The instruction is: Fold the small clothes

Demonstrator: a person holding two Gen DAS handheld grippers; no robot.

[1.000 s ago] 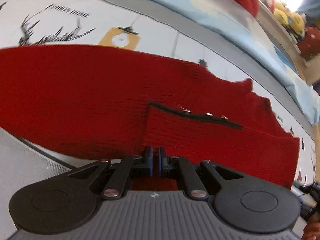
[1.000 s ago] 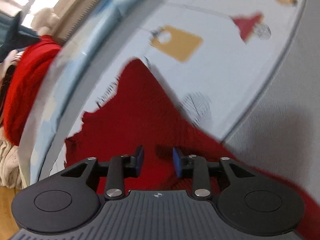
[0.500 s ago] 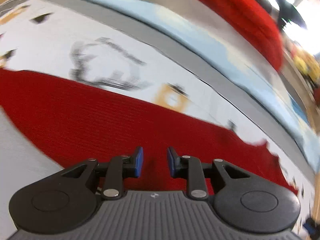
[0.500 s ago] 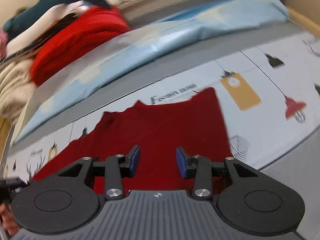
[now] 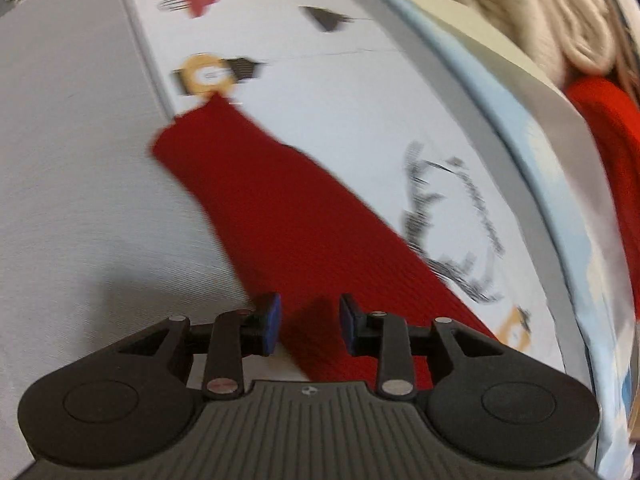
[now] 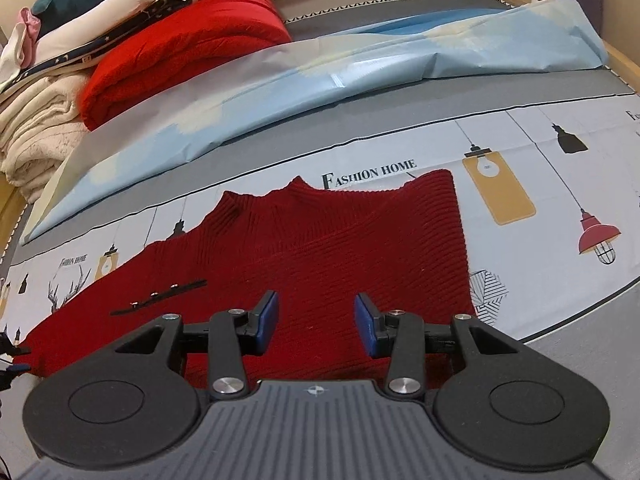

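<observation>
Red sweater point(image 6: 320, 248) flat on printed sheet point(image 6: 540, 184), right claw point(image 6: 316, 322) released above its hem, left claw point(image 5: 308, 328) released over a sleeve point(image 5: 256, 200), folded clothes pile point(image 6: 120, 48) behind.

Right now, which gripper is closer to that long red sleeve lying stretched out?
Left. The left gripper hangs open right over the sleeve; the right gripper hovers open over the sweater's body.

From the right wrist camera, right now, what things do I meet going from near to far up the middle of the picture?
Right gripper, fingers open → red sweater → printed sheet → light blue cover → red folded knit on the pile of clothes.
</observation>
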